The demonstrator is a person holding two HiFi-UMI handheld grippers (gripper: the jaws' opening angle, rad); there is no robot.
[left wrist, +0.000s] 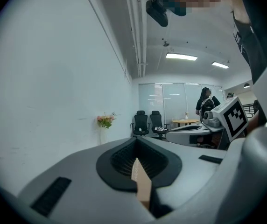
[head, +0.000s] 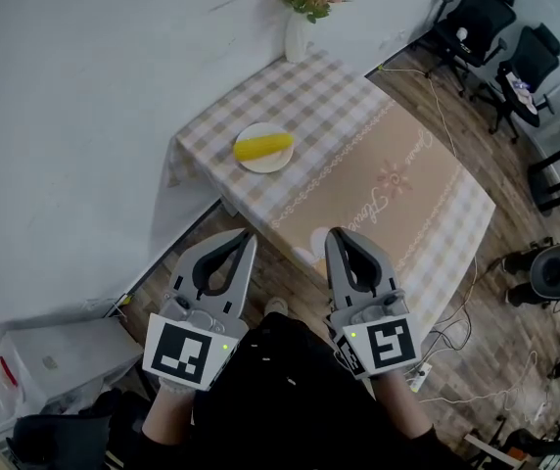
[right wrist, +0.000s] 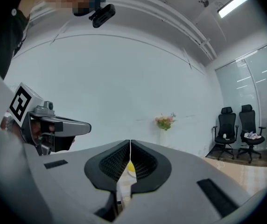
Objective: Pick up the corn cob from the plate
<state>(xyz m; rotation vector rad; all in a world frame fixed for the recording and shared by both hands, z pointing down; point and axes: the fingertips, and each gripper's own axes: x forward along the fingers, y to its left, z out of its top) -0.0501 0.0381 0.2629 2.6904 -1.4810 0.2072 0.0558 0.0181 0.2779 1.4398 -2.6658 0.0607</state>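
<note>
Yellow corn cob [head: 263, 147] lies on white plate [head: 285, 162], checked tablecloth [head: 339, 96] beneath.

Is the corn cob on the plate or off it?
On it: the corn cob lies across the white plate on the checked tablecloth, untouched.

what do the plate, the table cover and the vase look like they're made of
Plate: probably glazed ceramic; plain white, smooth.
Table cover: likely cloth, matte; checked print, edge hanging over the side.
Vase: white and smooth, ceramic or glass; too small to tell.
</note>
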